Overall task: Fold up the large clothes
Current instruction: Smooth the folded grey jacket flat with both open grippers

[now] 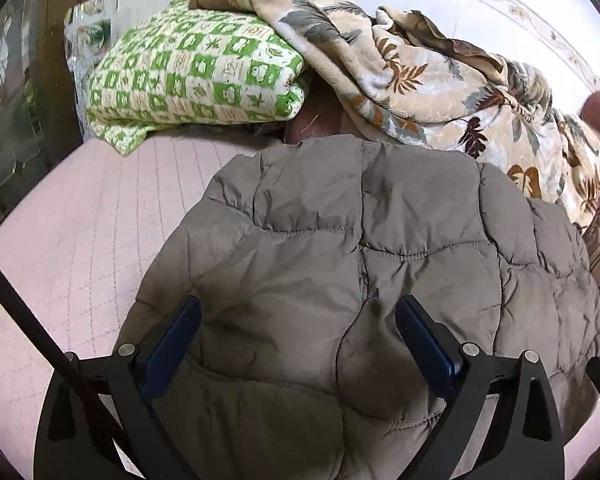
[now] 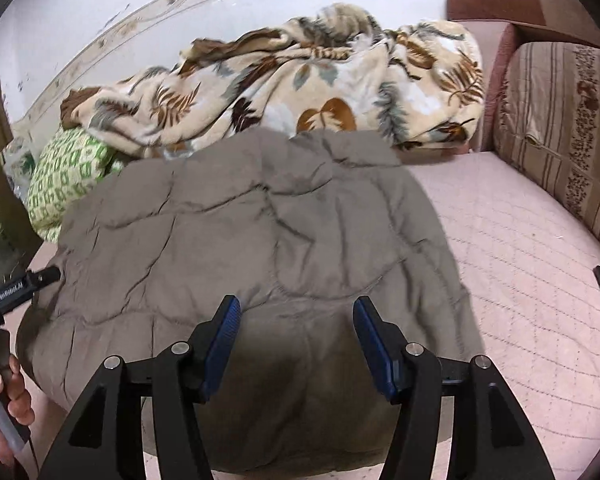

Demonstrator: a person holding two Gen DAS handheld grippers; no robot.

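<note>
A grey-brown quilted puffer jacket [image 1: 340, 248] lies folded in a rounded bundle on the pink quilted bed cover [image 1: 80, 240]. It also shows in the right wrist view [image 2: 260, 232]. My left gripper [image 1: 298, 312] is open, its blue-padded fingers hovering over the jacket's near part with nothing between them. My right gripper [image 2: 296, 312] is open too, above the jacket's near edge, empty. The left gripper's body [image 2: 16, 288] shows at the left edge of the right wrist view, held by a hand.
A folded green-and-white checked quilt [image 1: 188, 76] lies at the back left. A crumpled beige leaf-print blanket [image 2: 300, 80] lies behind the jacket. A striped sofa cushion [image 2: 560, 132] stands at the right. Bare pink cover [image 2: 520, 264] lies right of the jacket.
</note>
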